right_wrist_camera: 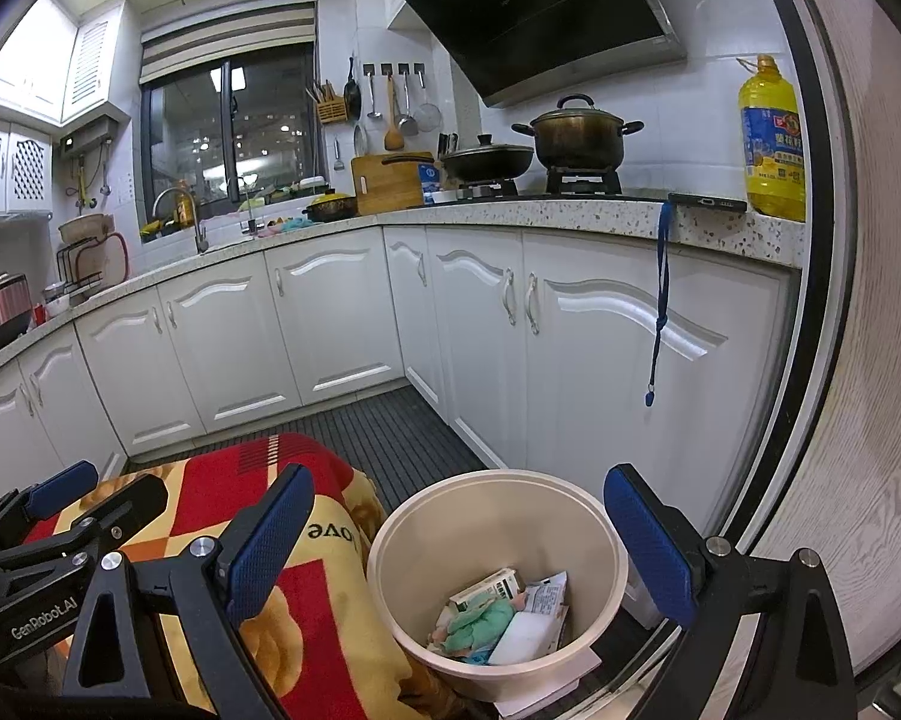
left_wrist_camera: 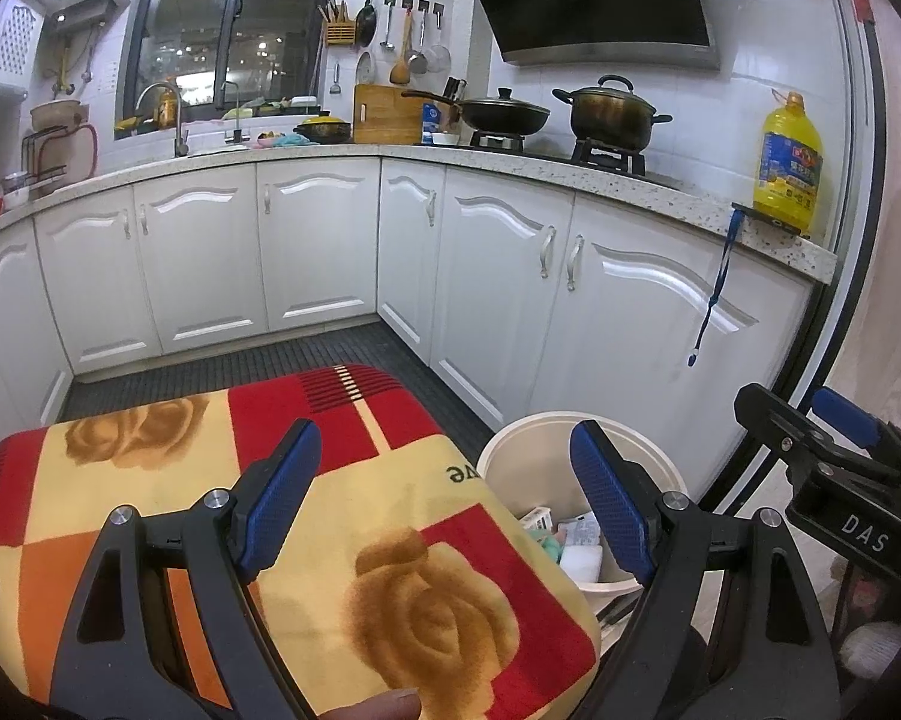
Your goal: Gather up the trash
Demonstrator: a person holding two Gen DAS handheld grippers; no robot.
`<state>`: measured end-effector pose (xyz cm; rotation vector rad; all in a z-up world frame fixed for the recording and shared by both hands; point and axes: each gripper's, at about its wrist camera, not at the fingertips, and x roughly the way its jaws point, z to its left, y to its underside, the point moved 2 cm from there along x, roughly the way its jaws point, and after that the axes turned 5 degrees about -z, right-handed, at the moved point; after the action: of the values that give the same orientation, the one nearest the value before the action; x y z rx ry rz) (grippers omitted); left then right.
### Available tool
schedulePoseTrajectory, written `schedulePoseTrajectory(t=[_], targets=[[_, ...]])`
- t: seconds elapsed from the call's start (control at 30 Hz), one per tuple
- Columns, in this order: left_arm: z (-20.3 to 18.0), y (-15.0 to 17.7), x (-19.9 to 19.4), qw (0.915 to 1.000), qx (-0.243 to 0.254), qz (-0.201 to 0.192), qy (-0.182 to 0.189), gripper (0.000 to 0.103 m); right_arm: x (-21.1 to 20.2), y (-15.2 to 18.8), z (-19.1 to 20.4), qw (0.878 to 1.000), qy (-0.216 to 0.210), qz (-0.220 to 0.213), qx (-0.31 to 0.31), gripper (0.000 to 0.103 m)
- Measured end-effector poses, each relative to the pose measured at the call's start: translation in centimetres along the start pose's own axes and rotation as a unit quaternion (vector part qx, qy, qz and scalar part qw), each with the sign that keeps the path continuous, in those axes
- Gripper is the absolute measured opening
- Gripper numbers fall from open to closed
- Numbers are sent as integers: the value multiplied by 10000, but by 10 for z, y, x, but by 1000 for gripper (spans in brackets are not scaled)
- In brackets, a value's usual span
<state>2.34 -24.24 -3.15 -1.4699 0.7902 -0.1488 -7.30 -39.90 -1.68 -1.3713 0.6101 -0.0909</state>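
Note:
A cream round trash bin (right_wrist_camera: pixel 498 516) stands on the floor beside a surface covered with a red, yellow and orange rose-print blanket (left_wrist_camera: pixel 390 540). In the bin lie a small carton (right_wrist_camera: pixel 489 588), a green crumpled piece (right_wrist_camera: pixel 480 624), a white pad (right_wrist_camera: pixel 525 636) and a printed wrapper (right_wrist_camera: pixel 546 597). My right gripper (right_wrist_camera: pixel 456 546) is open and empty, above the bin. My left gripper (left_wrist_camera: pixel 444 504) is open and empty, over the blanket's right edge, with the bin (left_wrist_camera: pixel 510 450) to its right. The right gripper also shows in the left wrist view (left_wrist_camera: pixel 834 456), and the left gripper in the right wrist view (right_wrist_camera: pixel 60 516).
White cabinets (right_wrist_camera: pixel 330 312) run along an L-shaped speckled counter (right_wrist_camera: pixel 510 213) with a stove, pots (right_wrist_camera: pixel 576 138), a yellow oil bottle (right_wrist_camera: pixel 771 144) and a phone (right_wrist_camera: pixel 705 203) with a blue lanyard hanging down. A dark slatted mat (right_wrist_camera: pixel 390 426) covers the floor. A door frame (right_wrist_camera: pixel 822 240) stands at right.

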Motion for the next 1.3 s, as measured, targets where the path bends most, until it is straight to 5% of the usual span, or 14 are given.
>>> schedulePoseTrajectory(t=[1.3], targets=[[-3,1,6,9999,117,65,-59,85,1,-1,-1,10000,21,-65,-22,96]])
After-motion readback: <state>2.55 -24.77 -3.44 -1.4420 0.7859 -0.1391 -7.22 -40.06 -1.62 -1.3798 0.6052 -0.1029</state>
